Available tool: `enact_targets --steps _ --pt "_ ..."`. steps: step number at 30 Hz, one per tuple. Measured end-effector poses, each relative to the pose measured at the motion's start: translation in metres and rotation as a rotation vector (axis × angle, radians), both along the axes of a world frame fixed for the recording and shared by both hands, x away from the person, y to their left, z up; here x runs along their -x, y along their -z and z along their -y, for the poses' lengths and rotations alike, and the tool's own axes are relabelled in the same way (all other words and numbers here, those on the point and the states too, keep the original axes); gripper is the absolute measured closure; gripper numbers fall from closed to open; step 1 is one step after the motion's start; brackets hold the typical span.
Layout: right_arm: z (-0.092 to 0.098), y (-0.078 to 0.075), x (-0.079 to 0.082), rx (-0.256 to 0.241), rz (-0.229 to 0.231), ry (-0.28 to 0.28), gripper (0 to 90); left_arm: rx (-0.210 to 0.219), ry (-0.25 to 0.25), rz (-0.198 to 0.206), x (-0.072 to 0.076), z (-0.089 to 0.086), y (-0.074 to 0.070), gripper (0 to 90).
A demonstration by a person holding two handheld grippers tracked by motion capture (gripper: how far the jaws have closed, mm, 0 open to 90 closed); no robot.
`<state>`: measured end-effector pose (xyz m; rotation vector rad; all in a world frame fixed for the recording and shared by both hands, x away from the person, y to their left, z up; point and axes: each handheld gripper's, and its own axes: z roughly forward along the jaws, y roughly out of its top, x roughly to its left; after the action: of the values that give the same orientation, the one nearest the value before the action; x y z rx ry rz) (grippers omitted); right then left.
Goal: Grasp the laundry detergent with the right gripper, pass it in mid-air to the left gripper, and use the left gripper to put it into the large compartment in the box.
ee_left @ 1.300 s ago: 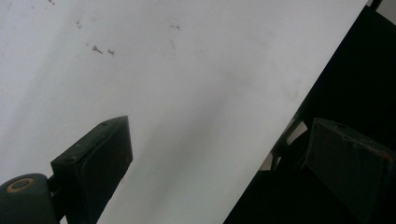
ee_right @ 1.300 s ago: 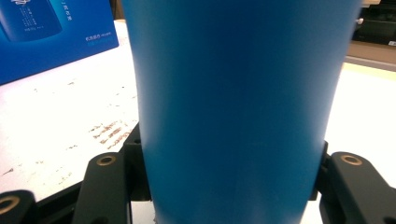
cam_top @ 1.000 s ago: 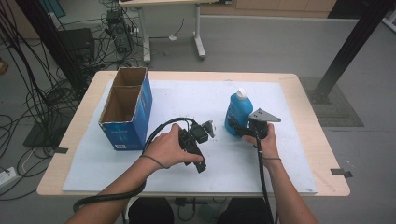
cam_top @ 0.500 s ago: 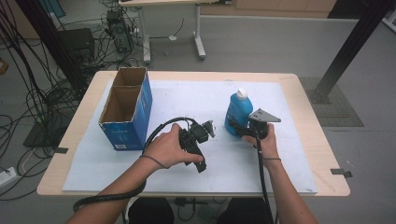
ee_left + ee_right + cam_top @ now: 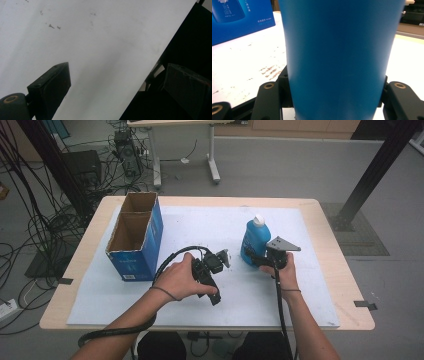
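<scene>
- In the high view, the blue bottle (image 5: 256, 241) is standing upright on the white mat (image 5: 200, 227) covering the surface (image 5: 330, 227), at about three o'clock from the mat's middle, its white cap (image 5: 258, 220) pointing up.
- The right gripper (image 5: 253, 256) is pressing in against the bottle's lower body from about five o'clock, with the right hand (image 5: 283, 272) wrapping its handle just behind.
- The left gripper (image 5: 216, 296) is lying low over the mat at about eight o'clock from the bottle, well apart from it, with the left hand (image 5: 181, 279) resting on top.
- The open cardboard box (image 5: 135, 236) is sitting at about nine o'clock on the mat, its two compartments facing up.
- In the left gripper view, the left gripper (image 5: 117, 85) is hanging released, its jaws spread wide with nothing between them, over the mat (image 5: 95, 40) and its near edge.
- In the right gripper view, the right gripper (image 5: 332, 100) is grasping the bottle (image 5: 339, 57), one jaw touching each side of the blue body, while the box (image 5: 239, 17) is showing at about ten o'clock.
</scene>
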<state>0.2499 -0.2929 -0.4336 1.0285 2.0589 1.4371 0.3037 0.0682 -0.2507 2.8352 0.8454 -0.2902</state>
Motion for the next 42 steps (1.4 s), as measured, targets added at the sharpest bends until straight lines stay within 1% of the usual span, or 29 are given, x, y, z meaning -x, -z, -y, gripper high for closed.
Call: enact_targets --steps 17,28,30,35,42 --pt "0.0 -0.001 0.0 0.002 -0.002 0.001 41.4 -0.001 -0.002 0.001 0.0 -0.002 -0.001 7.4" --pt "0.001 -0.006 0.0 0.009 -0.018 -0.012 41.5 -0.001 -0.003 0.009 0.0 -0.003 -0.004 7.5" --pt "0.001 -0.007 0.0 0.01 -0.013 -0.014 41.5 0.0 -0.003 0.01 0.0 -0.003 -0.005 7.4" --pt "0.002 -0.011 0.003 0.001 -0.005 -0.014 41.5 -0.003 -0.001 0.012 0.0 -0.003 -0.006 7.4" --pt "0.004 -0.022 0.006 -0.005 0.006 -0.031 41.5 0.001 0.002 0.017 0.001 -0.005 -0.009 7.5"
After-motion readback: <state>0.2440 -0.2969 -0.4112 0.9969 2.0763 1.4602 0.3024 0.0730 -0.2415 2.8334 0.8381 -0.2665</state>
